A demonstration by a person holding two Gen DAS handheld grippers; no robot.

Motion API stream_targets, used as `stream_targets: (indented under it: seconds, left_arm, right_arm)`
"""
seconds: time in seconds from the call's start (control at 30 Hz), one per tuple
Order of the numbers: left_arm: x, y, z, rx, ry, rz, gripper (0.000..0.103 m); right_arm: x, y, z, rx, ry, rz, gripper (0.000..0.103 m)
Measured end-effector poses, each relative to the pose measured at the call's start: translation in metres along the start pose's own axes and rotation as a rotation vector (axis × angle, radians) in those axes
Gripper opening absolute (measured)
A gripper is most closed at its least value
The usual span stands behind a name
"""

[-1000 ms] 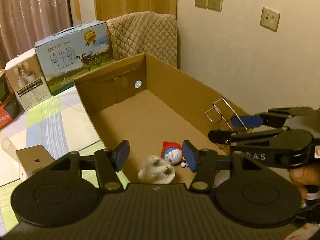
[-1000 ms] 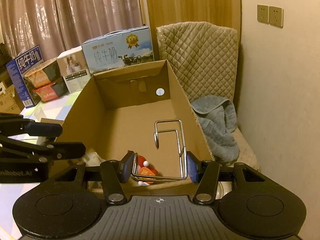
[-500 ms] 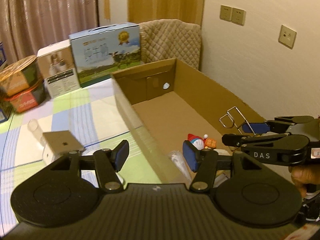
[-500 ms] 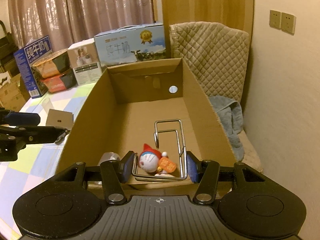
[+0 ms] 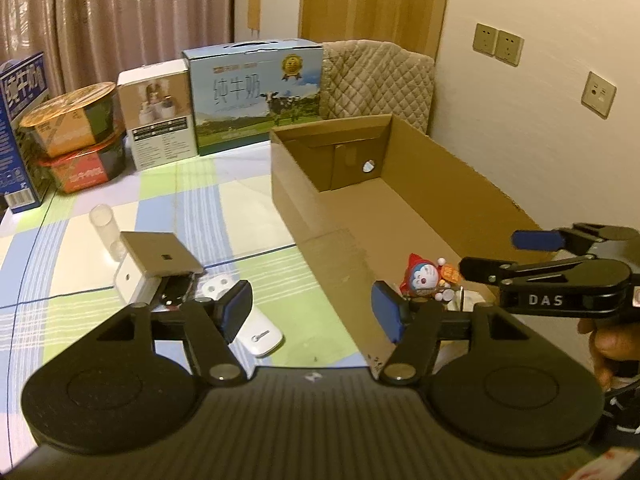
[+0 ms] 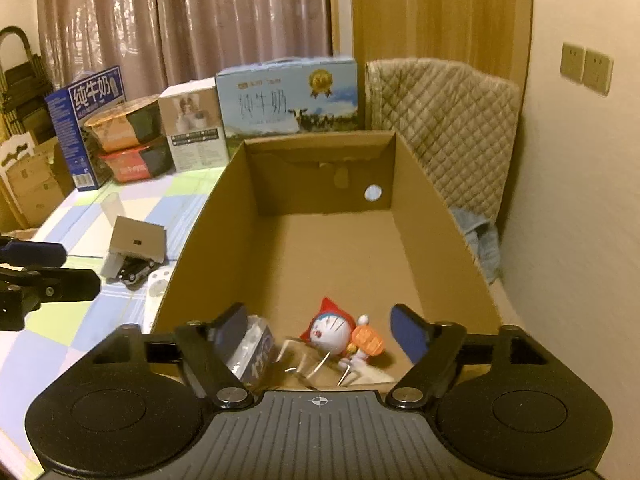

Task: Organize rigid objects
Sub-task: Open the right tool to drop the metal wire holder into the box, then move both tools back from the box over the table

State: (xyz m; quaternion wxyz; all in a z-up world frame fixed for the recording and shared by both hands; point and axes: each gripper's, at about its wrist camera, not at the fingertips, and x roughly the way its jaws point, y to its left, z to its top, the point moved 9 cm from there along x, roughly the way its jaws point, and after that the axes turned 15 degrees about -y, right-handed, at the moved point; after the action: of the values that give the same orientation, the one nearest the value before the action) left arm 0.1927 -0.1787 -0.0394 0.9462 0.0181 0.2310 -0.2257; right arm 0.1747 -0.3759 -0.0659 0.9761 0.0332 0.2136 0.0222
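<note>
On the checked worktop (image 5: 248,216) at left lay a white remote control (image 5: 256,334) beside a small grey-and-white box (image 5: 154,264). My left gripper (image 5: 310,310) hung there, jaws just widened, empty. Rightward, the open brown cardboard box (image 6: 436,216) held a blue-and-white cat figurine in a red hood (image 6: 334,330) and a bent silver wire rack (image 6: 308,364), lying loose. My right gripper (image 6: 320,332) above them had jaws just spread apart, gripping nothing.

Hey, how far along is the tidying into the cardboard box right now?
Partly done. Already in the cardboard box: the cat figurine, a wire rack and a clear packet. In hand: nothing; the right gripper has just been opening its jaws over the rack, and the left gripper is empty. Left on the table: white remote, small box, clear tube.
</note>
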Motion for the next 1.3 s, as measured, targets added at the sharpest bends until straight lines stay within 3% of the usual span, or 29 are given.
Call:
stream_targets:
  seconds: [0.33,0.7,1.1,1.3]
  left_arm:
    - [-0.024,0.023,-0.005,-0.026,-0.005,0.057,0.067]
    - [-0.062,0.057,-0.008,-0.044,-0.025,0.126,0.079]
    - [-0.103,0.118,-0.030,-0.048,-0.014,0.276,0.100]
    - [-0.117,0.142,-0.035,-0.047,-0.015,0.328,0.102]
  right_arm:
    - [-0.022,0.033,0.008,-0.025,-0.033,0.034,0.077]
    - [-0.039,0.062,0.017,-0.041,-0.053,0.064,0.077]
    - [-0.061,0.104,0.022,0.011,-0.086,0.145,0.078]
    - [-0.066,0.138,0.020,0.000,-0.090,0.208,0.078]
